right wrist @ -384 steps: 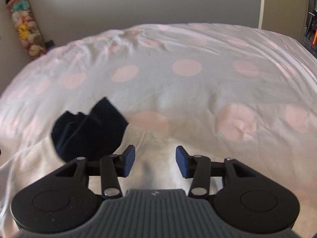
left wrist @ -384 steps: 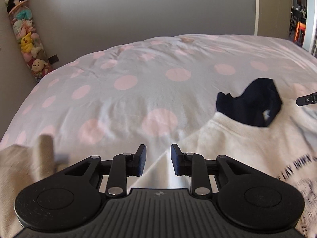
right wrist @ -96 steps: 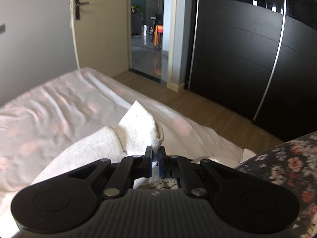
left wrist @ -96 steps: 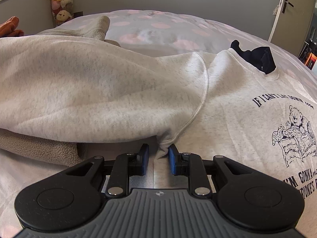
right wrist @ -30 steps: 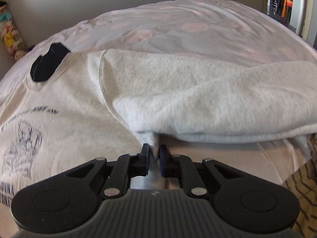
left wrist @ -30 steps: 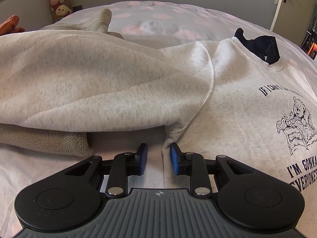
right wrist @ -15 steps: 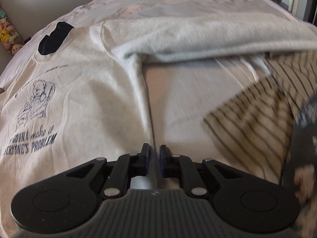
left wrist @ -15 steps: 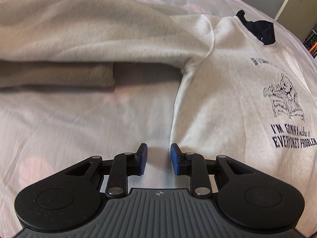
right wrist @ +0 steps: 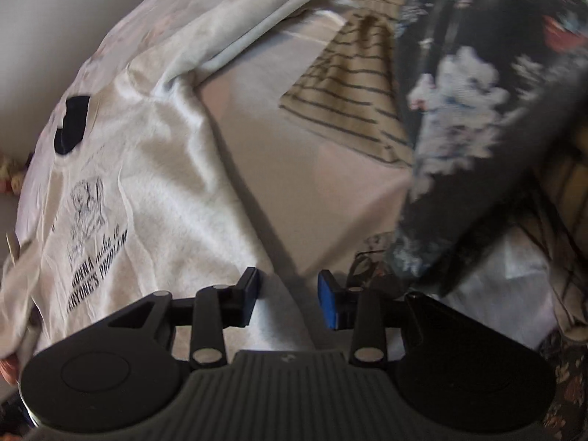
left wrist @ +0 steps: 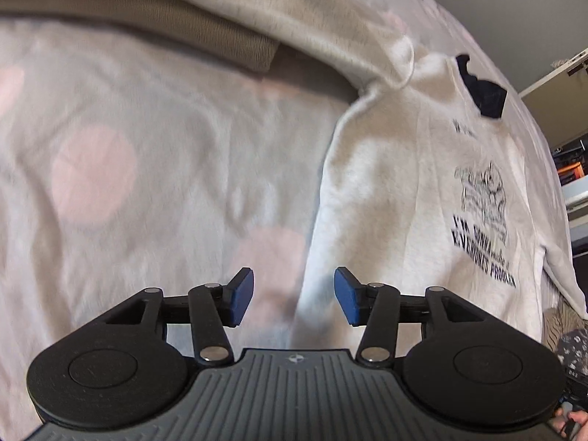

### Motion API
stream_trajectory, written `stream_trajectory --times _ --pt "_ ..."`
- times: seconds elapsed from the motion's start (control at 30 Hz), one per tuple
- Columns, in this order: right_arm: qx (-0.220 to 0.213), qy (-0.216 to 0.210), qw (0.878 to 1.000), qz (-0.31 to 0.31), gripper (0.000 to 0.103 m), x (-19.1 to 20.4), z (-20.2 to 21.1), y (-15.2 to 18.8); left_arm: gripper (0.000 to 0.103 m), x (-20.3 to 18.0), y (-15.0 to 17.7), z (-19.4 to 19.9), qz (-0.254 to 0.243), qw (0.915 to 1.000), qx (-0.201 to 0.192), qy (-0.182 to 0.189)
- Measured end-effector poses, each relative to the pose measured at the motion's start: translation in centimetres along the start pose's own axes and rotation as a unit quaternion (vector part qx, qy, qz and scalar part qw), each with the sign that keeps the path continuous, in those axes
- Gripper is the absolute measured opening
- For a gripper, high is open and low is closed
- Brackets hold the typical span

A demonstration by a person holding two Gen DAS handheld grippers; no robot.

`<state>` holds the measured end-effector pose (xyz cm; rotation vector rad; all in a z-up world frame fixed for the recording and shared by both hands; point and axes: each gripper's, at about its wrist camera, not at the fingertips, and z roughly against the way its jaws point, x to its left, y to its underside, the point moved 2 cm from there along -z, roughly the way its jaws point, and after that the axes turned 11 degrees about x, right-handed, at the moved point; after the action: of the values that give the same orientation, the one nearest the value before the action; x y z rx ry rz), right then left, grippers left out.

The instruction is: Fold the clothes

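Sweatshirt [left wrist: 386, 191], light grey, lies flat and front-up on the bedspread [left wrist: 147, 169], which is pale with pink dots. Printed graphic [left wrist: 481, 202] with dark lettering below it faces up. A dark navy garment [left wrist: 483, 97] shows at the neck opening. One sleeve [left wrist: 301, 11] runs off toward the upper left in the left wrist view, draped over a beige folded item [left wrist: 205, 35].

Left gripper [left wrist: 294, 296]: jaws spread wide, nothing between them, positioned over the sweatshirt's side edge near the hem, with bedspread under the left finger and grey fabric under the right one. Contact with the fabric can't be determined.

Right gripper [right wrist: 288, 299]: jaws also apart, somewhat narrower than the left, empty. It sits over the opposite side edge of the sweatshirt [right wrist: 147, 183] near the hem.

In the right wrist view, the other sleeve [right wrist: 235, 25] extends up and away. A striped beige cloth [right wrist: 349, 95] lies on the bed to the right, and a dark floral fabric [right wrist: 459, 117] is at the far right, blurred.
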<state>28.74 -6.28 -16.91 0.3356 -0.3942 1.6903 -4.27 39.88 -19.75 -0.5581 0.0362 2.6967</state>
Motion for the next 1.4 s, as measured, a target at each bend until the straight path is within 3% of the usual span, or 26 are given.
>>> stream_trajectory --times 0.13,0.17,0.23,0.3,0.4,0.57,0.67,0.73,0.8,0.9,0.97,1.07,1.13,1.23,1.33,1.4 --pt "0.025 0.033 0.999 0.028 0.037 1.0 -0.6 0.5 0.044 -0.7 0.6 -1.3 -0.016 0.9989 0.039 -0.019" --pt "0.031 0.042 0.998 0.036 0.033 1.2 -0.8 0.7 0.041 -0.9 0.8 -1.5 -0.022 0.9984 0.043 -0.03" --pt "0.043 0.06 0.996 0.052 0.018 1.8 -1.1 1.0 0.011 -1.3 1.0 -1.8 -0.038 0.9971 0.048 -0.046" --pt "0.056 0.079 0.993 0.067 0.009 2.3 -1.4 1.3 0.005 -1.7 1.5 -1.8 -0.058 0.995 0.049 -0.065" --pt "0.074 0.106 0.987 0.091 0.007 3.2 -1.9 1.7 0.003 -2.2 2.0 -2.3 -0.085 0.9884 0.06 -0.11" --pt "0.092 0.141 0.978 0.124 0.007 4.2 -2.0 2.6 0.002 -3.2 2.7 -2.6 -0.122 0.979 0.067 -0.148" --pt "0.087 0.149 0.976 0.135 0.009 4.4 -1.2 3.3 0.003 -3.4 2.9 -1.2 -0.119 0.9807 0.038 -0.15" --pt "0.084 0.154 0.974 0.142 0.015 4.5 -0.7 3.8 0.006 -3.4 3.0 -0.3 -0.116 0.9816 0.018 -0.151" --pt "0.054 0.155 0.974 0.158 0.031 4.9 0.5 4.8 0.006 -3.9 3.3 1.1 -0.126 0.981 -0.013 -0.147" --pt "0.0 0.144 0.964 0.225 0.033 6.9 2.1 7.0 0.006 -6.8 4.6 2.8 -0.202 0.972 -0.056 -0.106" --pt "-0.03 0.137 0.948 0.286 0.033 8.9 2.5 8.5 0.009 -9.3 5.8 2.8 -0.265 0.958 -0.061 -0.091" --pt "-0.053 0.145 0.898 0.413 0.034 12.6 1.6 11.5 0.019 -12.9 8.4 1.2 -0.361 0.9272 -0.054 -0.085" --pt "-0.062 0.153 0.85 0.5 0.037 14.9 0.7 12.8 0.025 -15.1 10.0 -0.8 -0.425 0.9 -0.042 -0.09" --pt "-0.065 0.149 0.784 0.599 0.053 17.1 0.5 15.7 0.03 -17.1 12.9 -3.0 -0.508 0.8554 -0.019 -0.101" --pt "-0.023 0.119 0.739 0.662 0.056 18.2 -0.6 17.9 0.032 -18.0 15.4 -4.4 -0.569 0.8148 0.006 -0.109" --pt "0.019 0.096 0.725 0.682 0.059 19.1 -2.1 19.2 0.041 -18.4 16.9 -5.2 -0.606 0.787 0.022 -0.113"
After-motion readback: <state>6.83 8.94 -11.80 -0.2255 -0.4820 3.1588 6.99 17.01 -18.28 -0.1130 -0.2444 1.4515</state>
